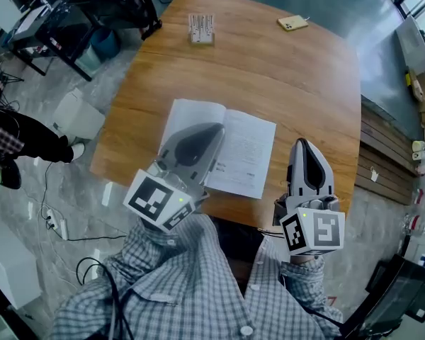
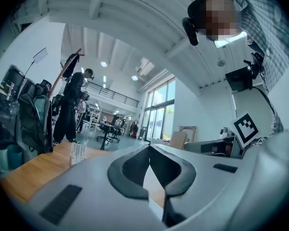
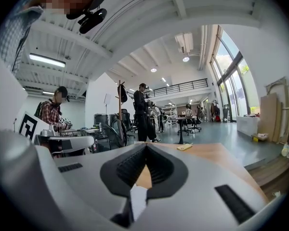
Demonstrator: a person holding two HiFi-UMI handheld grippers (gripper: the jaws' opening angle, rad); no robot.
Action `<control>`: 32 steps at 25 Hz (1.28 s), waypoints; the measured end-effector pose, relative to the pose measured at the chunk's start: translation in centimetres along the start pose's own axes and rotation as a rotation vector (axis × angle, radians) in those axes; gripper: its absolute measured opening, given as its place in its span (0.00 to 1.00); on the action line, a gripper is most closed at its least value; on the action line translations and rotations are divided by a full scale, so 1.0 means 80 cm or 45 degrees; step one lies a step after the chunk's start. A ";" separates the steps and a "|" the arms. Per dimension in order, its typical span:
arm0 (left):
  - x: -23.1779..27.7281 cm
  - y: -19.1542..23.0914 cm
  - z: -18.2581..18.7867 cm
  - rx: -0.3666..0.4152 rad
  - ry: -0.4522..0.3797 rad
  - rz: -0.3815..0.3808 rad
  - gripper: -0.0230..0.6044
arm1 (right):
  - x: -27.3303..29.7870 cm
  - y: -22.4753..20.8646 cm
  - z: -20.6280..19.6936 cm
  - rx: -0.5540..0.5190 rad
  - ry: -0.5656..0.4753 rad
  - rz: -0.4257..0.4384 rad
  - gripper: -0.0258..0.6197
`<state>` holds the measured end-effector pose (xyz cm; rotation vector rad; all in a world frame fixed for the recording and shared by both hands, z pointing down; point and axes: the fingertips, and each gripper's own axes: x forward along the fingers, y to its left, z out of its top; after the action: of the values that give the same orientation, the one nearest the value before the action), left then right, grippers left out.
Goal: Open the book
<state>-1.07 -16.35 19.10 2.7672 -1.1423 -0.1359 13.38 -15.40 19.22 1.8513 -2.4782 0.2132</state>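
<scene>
A white-paged paperback book (image 1: 249, 153) lies open and flat, pages up, on the brown wooden tabletop (image 1: 283, 76), close to the edge nearest the person. Its spine runs away from the person toward the far edge, leaning slightly to the right in the head view. The long axis of the open spread runs across the tabletop from left to right.

The left hand-held gripper (image 1: 214, 129) hangs above the left page with its jaws pressed together on nothing. The right hand-held gripper (image 1: 302, 144) is just beside the book's right edge, over the tabletop's near rim, also pressed together and empty.

Well apart at the far end are a small pale rack (image 1: 201, 28) and a flat yellow rectangular object (image 1: 292, 23).
</scene>
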 end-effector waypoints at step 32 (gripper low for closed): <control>-0.002 -0.006 -0.009 0.004 0.047 0.013 0.05 | -0.002 -0.005 -0.009 0.072 0.024 0.053 0.07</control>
<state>-0.74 -15.86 19.75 2.7542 -1.1478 -0.0818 13.76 -15.27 19.94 1.8102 -2.5252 0.3037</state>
